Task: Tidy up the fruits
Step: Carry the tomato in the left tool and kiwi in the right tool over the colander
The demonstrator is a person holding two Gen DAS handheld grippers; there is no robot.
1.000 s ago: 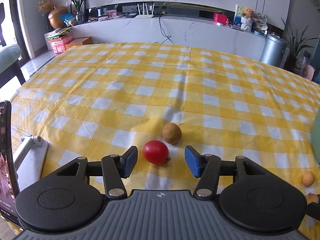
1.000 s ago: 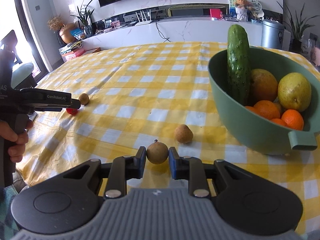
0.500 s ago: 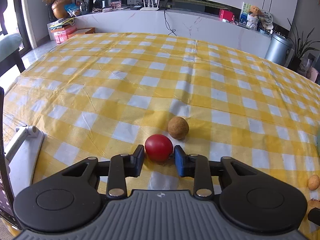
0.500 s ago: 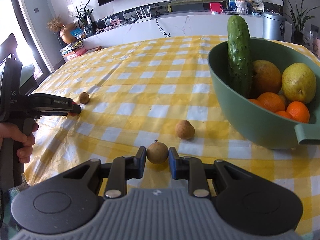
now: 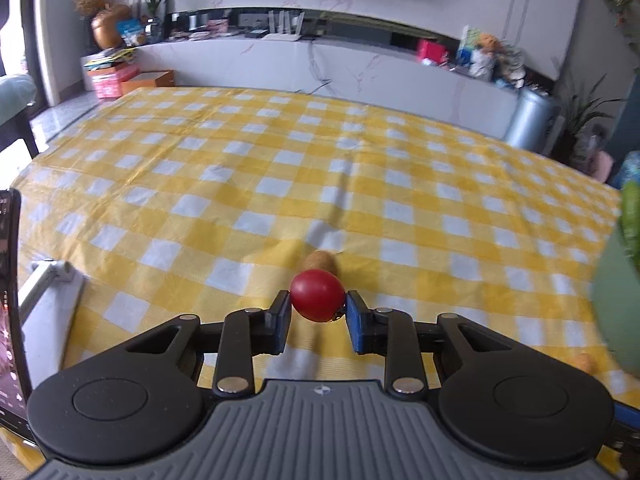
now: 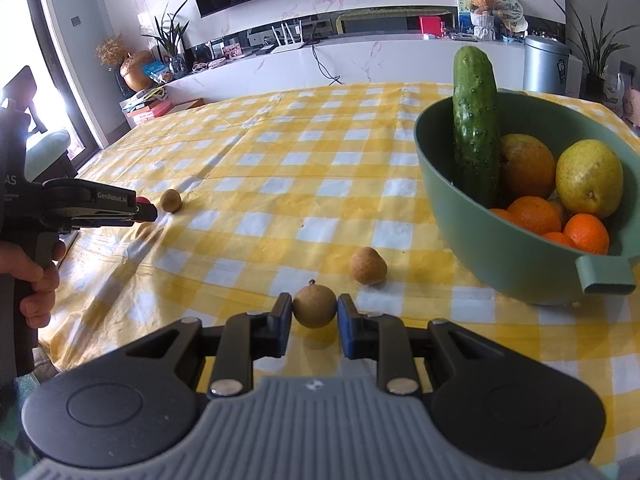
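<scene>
1. Over the yellow-and-white checked tablecloth (image 6: 280,160), on its left side: closing narrowly with the left gripper (image 5: 319,312) on a small, round, glossy red tomato (image 5: 317,295), blue pads pressed to both its sides.
2. Nearer the bowl: clamped tight with the right gripper (image 6: 314,311) on a small, round, tan-brown stemmed fruit (image 6: 314,306), low over the cloth.
3. Judged step: both pickups made, carrying not yet begun.
4. Left loose on the cloth: one round brown fruit (image 5: 322,261) just beyond the tomato, and another brown, slightly pointed fruit (image 6: 368,266) between the right gripper and the bowl.
5. Target, probably: the deep sage-green plastic bowl (image 6: 500,248) at the right, already holding a cucumber, pears and oranges.
6. Next move calls for lifting each piece clear, swinging rightward over the rim, then opening above a gap among the oranges.
7. Calls also for a gentle squeeze on the tomato, being soft-skinned, and for passing the upright cucumber without knocking it.
</scene>
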